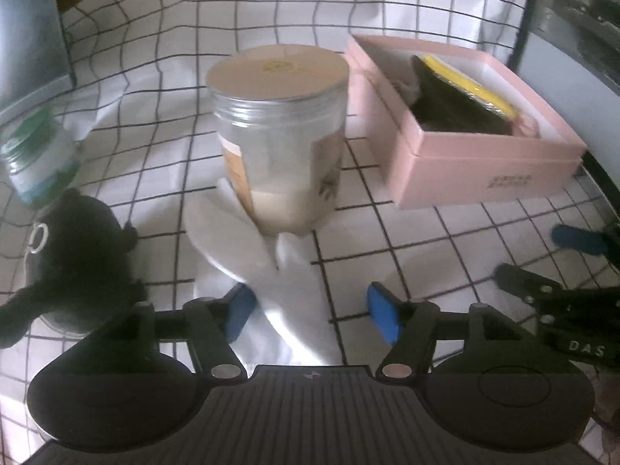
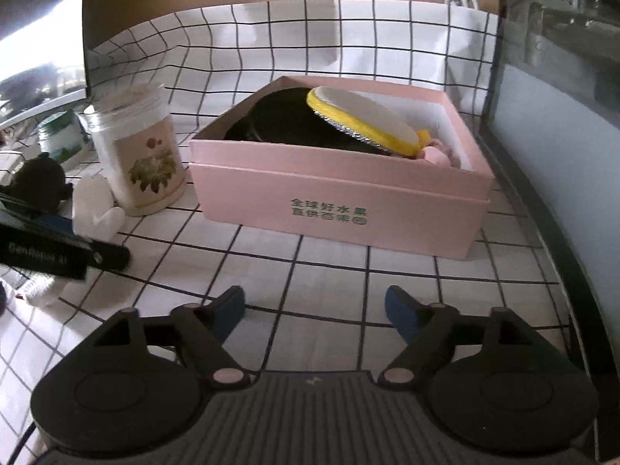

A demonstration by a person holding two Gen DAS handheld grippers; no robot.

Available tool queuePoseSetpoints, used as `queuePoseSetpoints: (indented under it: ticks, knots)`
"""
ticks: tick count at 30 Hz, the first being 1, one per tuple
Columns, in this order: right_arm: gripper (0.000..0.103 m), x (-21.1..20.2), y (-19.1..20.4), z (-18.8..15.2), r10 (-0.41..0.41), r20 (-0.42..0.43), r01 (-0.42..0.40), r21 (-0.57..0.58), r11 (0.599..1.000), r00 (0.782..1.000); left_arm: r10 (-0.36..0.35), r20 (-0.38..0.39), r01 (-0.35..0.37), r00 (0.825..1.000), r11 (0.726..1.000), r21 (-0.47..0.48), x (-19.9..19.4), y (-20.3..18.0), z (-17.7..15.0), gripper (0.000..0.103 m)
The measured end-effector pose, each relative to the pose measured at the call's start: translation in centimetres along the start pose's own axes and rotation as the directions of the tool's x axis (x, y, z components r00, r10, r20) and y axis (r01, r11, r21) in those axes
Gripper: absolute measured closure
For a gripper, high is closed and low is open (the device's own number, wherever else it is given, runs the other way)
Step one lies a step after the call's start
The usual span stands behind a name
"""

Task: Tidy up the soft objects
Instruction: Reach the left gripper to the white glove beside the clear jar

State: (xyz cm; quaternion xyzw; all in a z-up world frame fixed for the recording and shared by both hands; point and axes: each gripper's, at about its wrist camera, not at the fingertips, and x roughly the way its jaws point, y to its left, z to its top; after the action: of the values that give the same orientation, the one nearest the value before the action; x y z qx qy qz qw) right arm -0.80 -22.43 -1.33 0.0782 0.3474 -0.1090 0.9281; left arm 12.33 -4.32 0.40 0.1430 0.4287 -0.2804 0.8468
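The left claw (image 1: 312,312) stands with its blue pads apart, nothing clamped between them. The white glove (image 1: 248,240) lies flat on the bench directly beneath and ahead of it; one pad sits over the cloth, but whether it touches cannot be told. The glove's far end reaches the base of a clear jar (image 1: 279,139) with a pale lid. A black plush toy (image 1: 73,255) lies just left of the left claw, beside a green-labelled jar (image 1: 38,159).

The right claw (image 2: 314,312) is also spread, empty, over bare bench. The pink box (image 2: 341,193) stands ahead of it, well apart, open-topped, holding a dark item (image 2: 286,124), a yellow-edged pad (image 2: 364,116) leaning across it, and something pink (image 2: 436,155) at the right end.

The bench (image 2: 294,267) is covered with a white cloth bearing a black grid, which rises in folds at the back. A white paper bag (image 2: 467,38) stands behind the box. A dark frame with a glass panel (image 2: 558,124) borders the right side.

The right view alone shows the green lettering on the box front, the floral label on the jar, and the left claw's body entering at the left edge. The left view alone shows the glove's full spread and the right claw's fingers (image 1: 577,238) at the right edge.
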Motion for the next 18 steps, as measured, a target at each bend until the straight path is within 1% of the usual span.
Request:
queuePoseSetpoints:
  ticks: [2, 3, 4, 5, 6, 7, 9, 13, 18]
  knots:
    - [0.012, 0.2, -0.1, 0.2, 0.013, 0.0, -0.013, 0.002, 1.0, 1.0, 0.005, 0.02, -0.004, 1.0, 0.999, -0.047, -0.6, 0.8, -0.3, 0.036]
    - [0.011, 0.3, -0.1, 0.2, 0.019, -0.001, -0.019, 0.001, 1.0, 1.0, 0.031, 0.033, -0.029, 0.999, 0.998, -0.063, -0.9, 1.1, -0.6, 0.037]
    - [0.01, 0.3, 0.0, 0.2, 0.022, -0.005, -0.022, -0.006, 1.0, 1.0, 0.079, 0.04, -0.076, 0.996, 0.995, -0.069, -1.0, 1.6, -0.8, 0.038]
    - [0.008, 0.4, 0.1, 0.2, 0.022, -0.008, -0.022, -0.012, 1.0, 1.0, 0.119, 0.036, -0.116, 0.992, 0.991, -0.072, -0.9, 2.1, -1.0, 0.038]
    - [0.007, 0.4, 0.2, 0.2, 0.021, -0.01, -0.021, -0.017, 1.0, 1.0, 0.145, 0.021, -0.143, 0.989, 0.986, -0.083, -0.6, 2.6, -1.1, 0.037]
    - [0.005, 0.5, 0.3, 0.2, 0.023, -0.013, -0.023, -0.022, 0.999, 1.0, 0.147, 0.013, -0.145, 0.989, 0.984, -0.107, -0.3, 2.9, -1.0, 0.033]
    - [0.002, 0.7, 0.5, 0.3, 0.03, -0.022, -0.03, -0.032, 0.999, 0.999, 0.129, 0.003, -0.127, 0.992, 0.98, -0.153, -0.1, 3.9, -0.7, 0.033]
    - [0.0, 0.9, 0.6, 0.3, 0.032, -0.029, -0.033, -0.044, 0.998, 0.999, 0.124, -0.003, -0.123, 0.992, 0.979, -0.165, 0.1, 4.3, -0.4, 0.033]
    - [0.0, 1.0, 0.5, 0.4, 0.035, -0.037, -0.037, -0.049, 0.998, 0.999, 0.125, 0.025, -0.12, 0.992, 0.979, -0.164, 0.1, 4.2, -0.7, 0.034]
